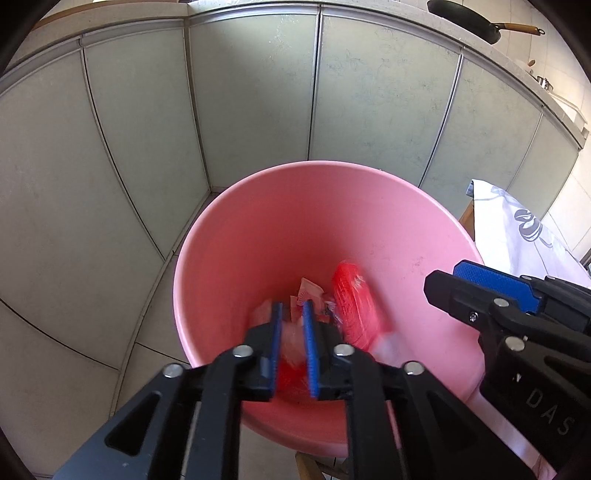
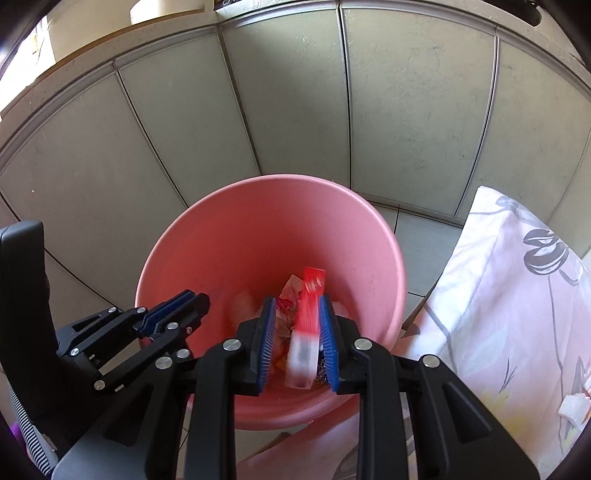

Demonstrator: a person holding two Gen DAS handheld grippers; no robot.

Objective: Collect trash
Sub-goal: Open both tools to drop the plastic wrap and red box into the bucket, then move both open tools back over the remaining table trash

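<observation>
We look down along both tools into a pink bucket [image 1: 369, 221] that stands on a pale tiled floor [image 1: 74, 332] in front of grey-green cabinet doors [image 1: 251, 92]. The left gripper [image 1: 293, 306] hangs over the bucket's near rim, its blue-padded jaws a little apart with nothing pressed between them; crumpled pinkish wrappers [image 1: 310, 291] lie on the bottom beyond the tips. The right gripper [image 2: 297, 304] also points down into the bucket, jaws parted; between them sits a red and white packet [image 2: 308, 325], blurred, its red end toward the bucket floor. The packet looks close to the right-hand pad, yet we cannot tell whether either pad presses on it, and a clear gap shows on the left side. In the left view the same red packet shows as a blurred streak against the inner wall. Each gripper appears in the other's view: the right one at the right edge of the left view, the left one at the left of the right view, both just above the rim. A floral white cloth [image 2: 517, 295] lies just right of the bucket. A dark pan [image 1: 469, 20] with a wooden handle rests on the counter above the cabinets.
</observation>
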